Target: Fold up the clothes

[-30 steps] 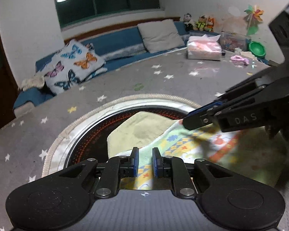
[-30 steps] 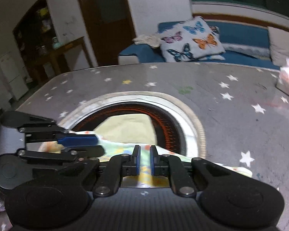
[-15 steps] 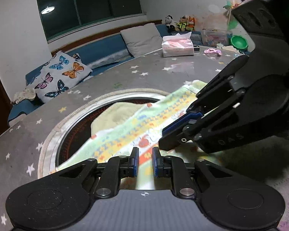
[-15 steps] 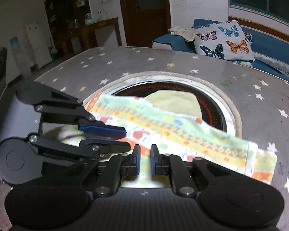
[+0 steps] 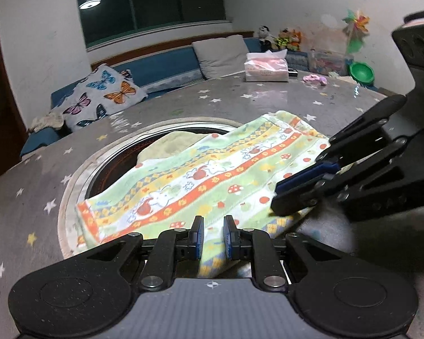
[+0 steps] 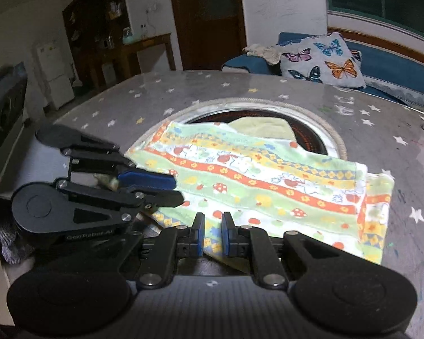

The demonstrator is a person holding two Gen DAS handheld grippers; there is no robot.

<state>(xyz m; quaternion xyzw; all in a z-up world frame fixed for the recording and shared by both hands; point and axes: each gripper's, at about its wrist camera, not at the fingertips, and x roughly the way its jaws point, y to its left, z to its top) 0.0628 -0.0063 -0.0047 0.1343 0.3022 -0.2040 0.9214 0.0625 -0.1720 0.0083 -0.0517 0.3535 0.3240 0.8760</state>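
A bright cloth (image 5: 212, 175) with orange stripes, mushrooms and little animals lies spread on the gray table (image 5: 36, 175) with stars on it. Part of the cloth hangs over the round hole (image 5: 104, 166) in the middle of the table. A pale yellow piece (image 5: 172, 144) peeks out from under it, inside the hole.

The left gripper (image 5: 212, 230) pinches the near edge of the cloth between its blue pads (image 5: 199, 233). The right gripper (image 6: 212, 230) pinches the near edge too, a bit further along. Both are squeezed tight on the cloth.

At the far side of the table sits a pink tissue box (image 5: 265, 69). A butterfly pillow (image 6: 322, 59) rests on the blue sofa (image 6: 393, 67) behind the table.
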